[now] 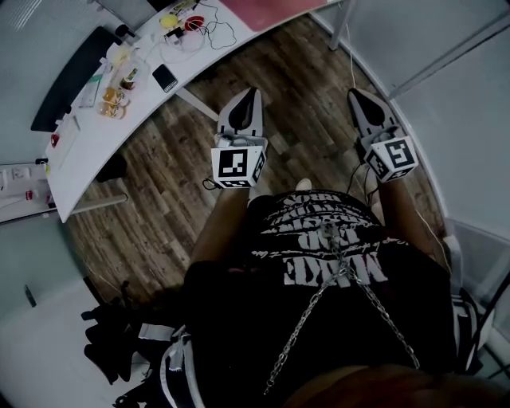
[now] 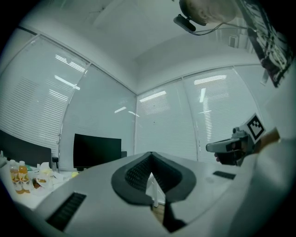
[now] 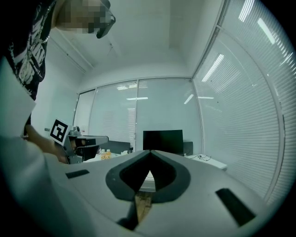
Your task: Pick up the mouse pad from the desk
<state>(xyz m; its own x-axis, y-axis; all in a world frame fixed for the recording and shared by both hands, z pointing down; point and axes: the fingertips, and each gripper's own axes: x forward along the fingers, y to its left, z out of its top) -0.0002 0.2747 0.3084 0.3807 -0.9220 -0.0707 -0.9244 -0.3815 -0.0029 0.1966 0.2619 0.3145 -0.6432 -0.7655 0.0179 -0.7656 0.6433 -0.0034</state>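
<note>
In the head view a white curved desk runs along the upper left. On it lies a small dark flat rectangle, which may be the mouse pad; I cannot tell for sure. A pink sheet covers the desk's far end. My left gripper and right gripper are held level over the wooden floor, well short of the desk. Both are shut with nothing between the jaws. The left gripper view shows its jaws meeting at the tips, as does the right gripper view.
A black monitor stands on the desk, with bottles and snacks and cables near it. Glass walls with blinds surround the room. A desk leg stands far right. Black bags lie on the floor behind me.
</note>
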